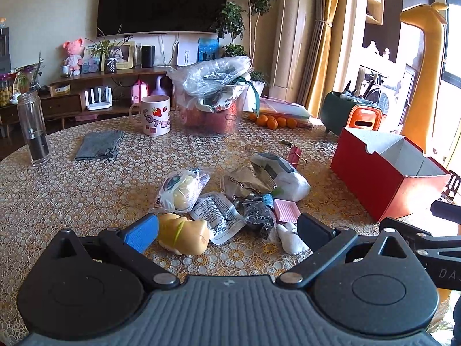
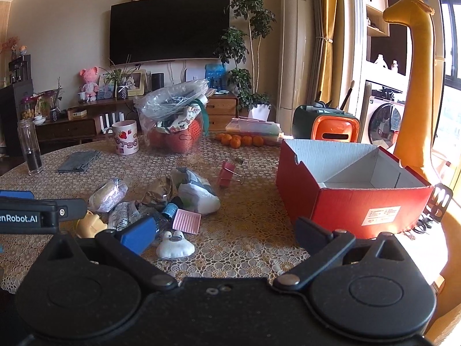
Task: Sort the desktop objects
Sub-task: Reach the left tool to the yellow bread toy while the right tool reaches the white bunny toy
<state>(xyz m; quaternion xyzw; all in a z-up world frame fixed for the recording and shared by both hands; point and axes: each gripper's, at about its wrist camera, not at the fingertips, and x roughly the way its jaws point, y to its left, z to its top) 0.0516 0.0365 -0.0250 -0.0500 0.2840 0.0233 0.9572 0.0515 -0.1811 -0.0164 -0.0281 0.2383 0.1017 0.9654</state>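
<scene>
- Both tongs stand released and grasp nothing: the left gripper (image 1: 227, 232) hangs over the near edge of a heap of small things, and the right gripper (image 2: 223, 235) hangs to the right of that heap, close to the red box (image 2: 345, 201).
- Between the left tongs' fingers lie a yellow squishy toy (image 1: 184, 235), a printed sachet (image 1: 216, 216) and a white plush toy (image 1: 291, 238).
- Further into the heap lie a pink ribbed tray (image 1: 285, 209), a bagged bun (image 1: 181, 191), a brown wrapper (image 1: 245, 183) and a white pouch (image 1: 283, 177).
- Beyond the heap on the table (image 1: 72, 196) stand a strawberry mug (image 1: 152, 115), a clear tub of bagged items (image 1: 213, 103), a glass bottle (image 1: 33, 128), a grey cloth (image 1: 99, 144) and oranges (image 1: 272, 121).
- Only the right wrist view shows the box's divided, empty inside and the pink binder clip (image 2: 227, 173) lying clear of the heap; the left wrist view shows the yellow toy in full.
</scene>
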